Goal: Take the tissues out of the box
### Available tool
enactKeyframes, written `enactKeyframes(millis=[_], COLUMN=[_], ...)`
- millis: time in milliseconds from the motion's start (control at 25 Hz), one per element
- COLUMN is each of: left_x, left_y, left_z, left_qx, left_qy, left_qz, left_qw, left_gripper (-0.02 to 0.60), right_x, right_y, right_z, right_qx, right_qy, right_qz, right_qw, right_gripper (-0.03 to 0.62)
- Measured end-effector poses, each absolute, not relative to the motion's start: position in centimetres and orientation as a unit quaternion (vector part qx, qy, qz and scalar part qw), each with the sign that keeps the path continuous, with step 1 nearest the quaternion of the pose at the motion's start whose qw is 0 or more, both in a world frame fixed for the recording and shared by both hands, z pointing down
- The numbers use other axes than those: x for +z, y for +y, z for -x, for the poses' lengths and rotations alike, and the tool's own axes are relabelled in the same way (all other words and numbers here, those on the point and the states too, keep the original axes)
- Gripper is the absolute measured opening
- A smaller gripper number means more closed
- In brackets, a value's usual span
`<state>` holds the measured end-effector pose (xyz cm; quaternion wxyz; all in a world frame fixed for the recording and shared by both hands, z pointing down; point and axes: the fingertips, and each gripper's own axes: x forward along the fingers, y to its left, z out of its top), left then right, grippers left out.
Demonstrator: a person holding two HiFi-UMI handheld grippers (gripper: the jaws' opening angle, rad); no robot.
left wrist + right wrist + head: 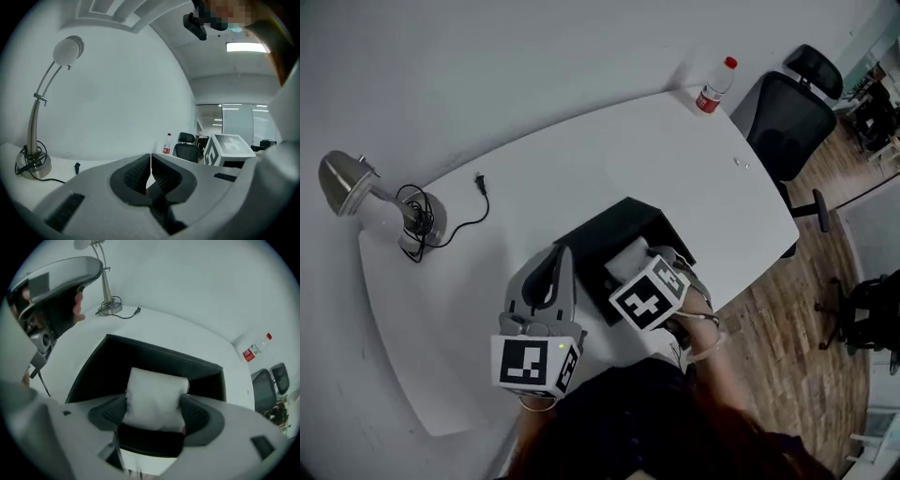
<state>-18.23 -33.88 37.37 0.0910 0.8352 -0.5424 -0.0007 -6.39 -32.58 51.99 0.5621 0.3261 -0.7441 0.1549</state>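
Right tool (pixel 153 411) clamped on tissues (pixel 157 387) for lifting from box (pixel 117 357); left tool (pixel 150 174) together, empty, held clear.

Open table (pixel 609 150) toward the lamp (pixel 356 187); box (pixel 619 225) walls hem the tissues (pixel 626 258)

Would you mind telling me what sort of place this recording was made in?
Most likely an office or workroom: a white table carries a desk lamp, a black office chair stands beside it on wood flooring, and the left gripper view shows panel ceiling lights.
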Motion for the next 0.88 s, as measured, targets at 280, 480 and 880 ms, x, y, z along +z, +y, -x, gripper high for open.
enactKeyframes(millis=[280,480,880], left_x=[37.6,37.3,36.9], left_y=[-34.3,-34.1,-33.5], left_z=[18.7,18.7,19.0], left_qx=[-0.005,-0.007,-0.006], left_qy=[-0.541,-0.54,-0.549], left_qz=[-0.836,-0.837,-0.832], left_qw=[0.092,0.088,0.08], left_gripper=[0.028,0.028,0.028], right_x=[51.7,51.4,50.6], right_y=[-32.7,-32.7,-32.7], right_z=[6.2,6.0,6.3], right_qx=[0.153,0.156,0.163], right_qy=[-0.746,-0.75,-0.761], right_qz=[-0.323,-0.32,-0.315], right_qw=[0.561,0.557,0.544], right_gripper=[0.336,0.317,0.313])
